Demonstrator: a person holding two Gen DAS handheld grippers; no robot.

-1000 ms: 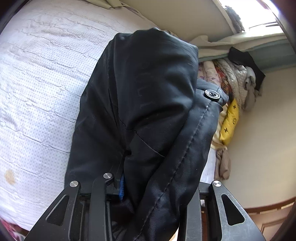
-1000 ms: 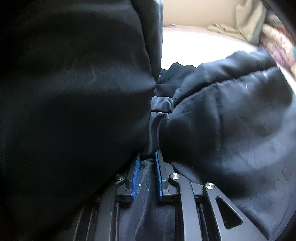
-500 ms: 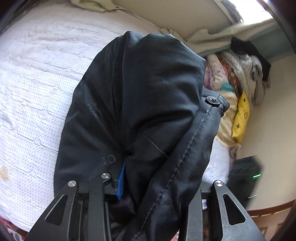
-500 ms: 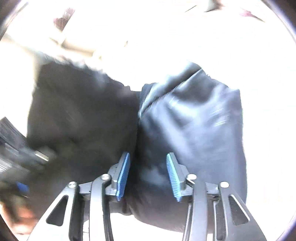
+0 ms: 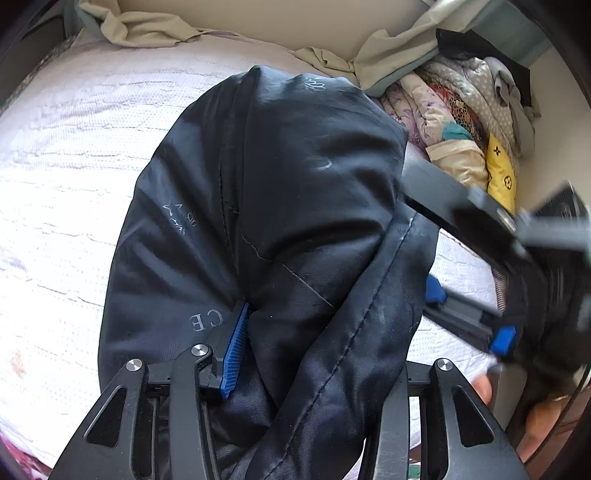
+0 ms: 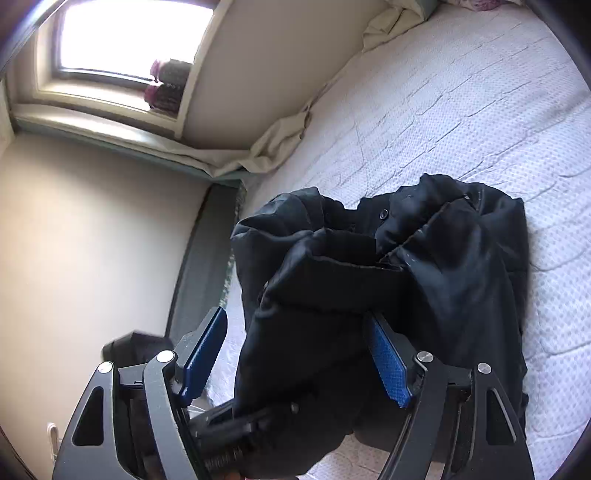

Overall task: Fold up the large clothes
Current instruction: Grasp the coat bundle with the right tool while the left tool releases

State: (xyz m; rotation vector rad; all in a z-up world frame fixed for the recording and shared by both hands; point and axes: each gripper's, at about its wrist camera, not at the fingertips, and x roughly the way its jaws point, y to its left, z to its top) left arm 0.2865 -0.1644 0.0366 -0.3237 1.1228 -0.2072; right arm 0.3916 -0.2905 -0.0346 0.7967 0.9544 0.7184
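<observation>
A black padded jacket (image 5: 288, 206) lies bunched on the white quilted bed (image 5: 66, 192). My left gripper (image 5: 314, 332) has a thick fold of it between its jaws, which are opening. Its left blue pad (image 5: 234, 350) still touches the cloth and its right finger is buried under fabric. My right gripper (image 6: 295, 321) hovers over the jacket (image 6: 424, 258) with its jaws opening wide. Both blue pads (image 6: 203, 354) show, the left one apart from the cloth. In the left wrist view the right gripper (image 5: 424, 240) is blurred at the jacket's right edge.
A heap of folded clothes (image 5: 461, 122) with a yellow item (image 5: 502, 177) sits at the bed's far right corner. Crumpled beige sheets (image 5: 140, 29) line the wall. A window (image 6: 129, 37) is above the bed edge. A person's hand (image 5: 535, 424) is at lower right.
My right gripper let go of the jacket, opened wide and pulled back and up. The left gripper shifted with its fold, and more of its blue pad shows.
</observation>
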